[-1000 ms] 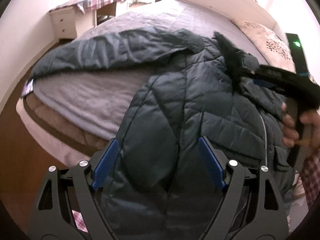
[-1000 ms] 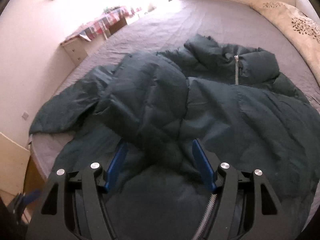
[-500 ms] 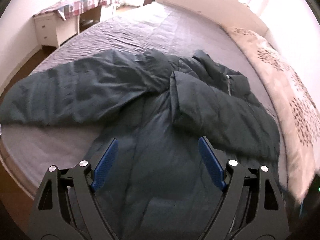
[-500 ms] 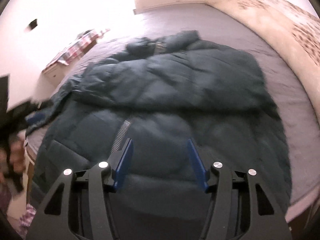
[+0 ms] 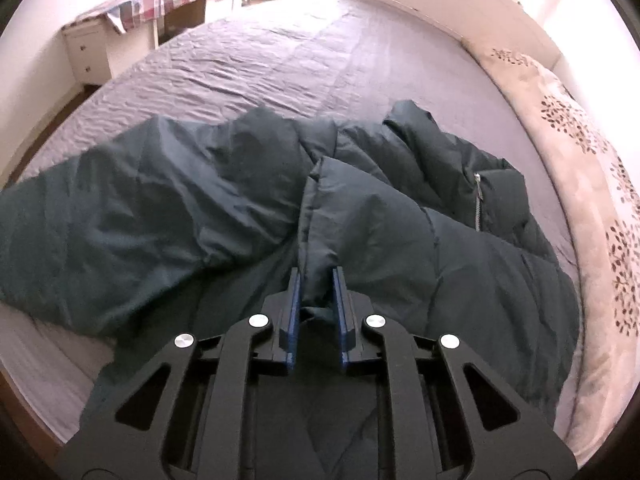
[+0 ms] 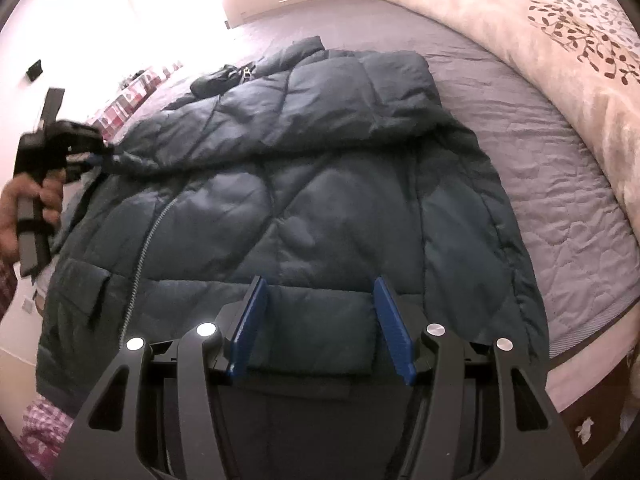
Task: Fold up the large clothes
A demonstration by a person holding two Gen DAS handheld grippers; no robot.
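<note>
A big, dark green puffy jacket (image 6: 304, 184) lies spread on the bed (image 5: 280, 60), with a silver zipper (image 6: 140, 248) down its front. The left gripper (image 5: 316, 280) has just been closing and now pinches a soft fold of the sleeve. The right gripper (image 6: 318, 300) stands apart, just above the jacket's near hem. No words can be read. The bedsheet is gray and wrinkly; a leafy cream blanket (image 6: 560, 40) lies on the right.

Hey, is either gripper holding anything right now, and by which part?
The left gripper has just closed on the dark green puffer jacket's sleeve cuff. The right gripper is open above the jacket's hem, holding nothing.
</note>
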